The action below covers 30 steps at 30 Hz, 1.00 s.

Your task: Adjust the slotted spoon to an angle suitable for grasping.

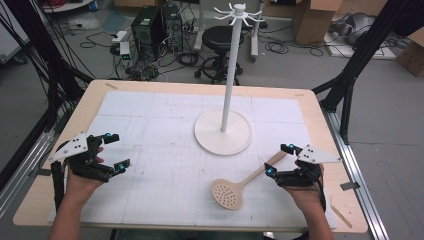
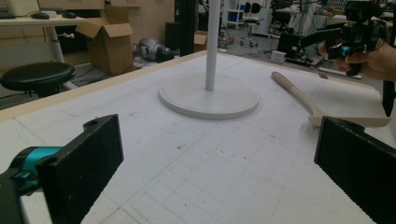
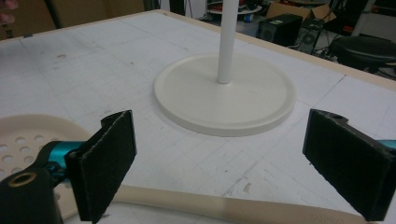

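Cream plastic is what the skimmer spoon [image 1: 245, 182] looks to be made of; it lies flat on the white gridded surface [image 1: 165, 145], its perforated bowl toward the person and its handle angled up and away toward the right hand-held gripper [image 1: 277, 160]. That gripper hovers directly over the handle with its 2 black pads wide apart and nothing between them; in the right gripper view the handle [image 3: 224, 205] passes under the gap between the pads, so the gripper seems lined up to close on the handle, which is a sensible place to grasp because the thin shaft fits the jaws better than the broad bowl. The left hand-held gripper [image 1: 114, 150] waits near the left edge of the surface, well apart from the spoon, also fully open and empty, likely kept clear so it does not crowd the reach. Just beyond the spoon stands the white rack [image 1: 227, 100], a tall pole on a round base with hooks at the top; its nearness suggests the spoon is meant to hang there, though nothing hangs on it yet
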Available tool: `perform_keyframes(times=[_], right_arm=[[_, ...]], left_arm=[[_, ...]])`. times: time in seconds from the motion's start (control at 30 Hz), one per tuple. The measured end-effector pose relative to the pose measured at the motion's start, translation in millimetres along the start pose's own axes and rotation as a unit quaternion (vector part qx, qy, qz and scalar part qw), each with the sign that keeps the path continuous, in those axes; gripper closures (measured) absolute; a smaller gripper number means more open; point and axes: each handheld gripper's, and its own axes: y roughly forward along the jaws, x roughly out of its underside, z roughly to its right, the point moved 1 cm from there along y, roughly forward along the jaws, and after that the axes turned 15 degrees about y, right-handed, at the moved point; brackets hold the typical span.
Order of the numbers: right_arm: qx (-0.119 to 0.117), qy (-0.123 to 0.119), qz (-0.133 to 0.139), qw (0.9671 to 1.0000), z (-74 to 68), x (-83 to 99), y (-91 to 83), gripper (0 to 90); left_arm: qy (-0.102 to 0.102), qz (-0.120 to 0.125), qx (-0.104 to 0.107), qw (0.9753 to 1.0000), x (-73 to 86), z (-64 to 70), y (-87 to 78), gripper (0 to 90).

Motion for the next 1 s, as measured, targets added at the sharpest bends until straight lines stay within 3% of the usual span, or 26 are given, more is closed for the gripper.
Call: perform_keyframes(times=[0.53, 0.7, 1.0], right_arm=[[-0.004, -0.023, -0.009, 0.9997, -8.4, -6.8, 0.2, 8.7], [0.002, -0.042, -0.025, 0.9988, -10.9, -13.7, -0.3, 8.7], [0.003, -0.064, -0.069, 0.9956, -8.2, -22.9, 6.9, 9.6]], left_arm=[[0.008, -0.007, 0.007, 0.9999, -0.3, 2.6, 2.0, 1.7], [-0.001, -0.001, 0.002, 1.0000, 0.8, -1.5, -1.7, 1.7], [0.006, -0.004, 0.005, 1.0000, -0.1, -0.1, -0.9, 1.7]])
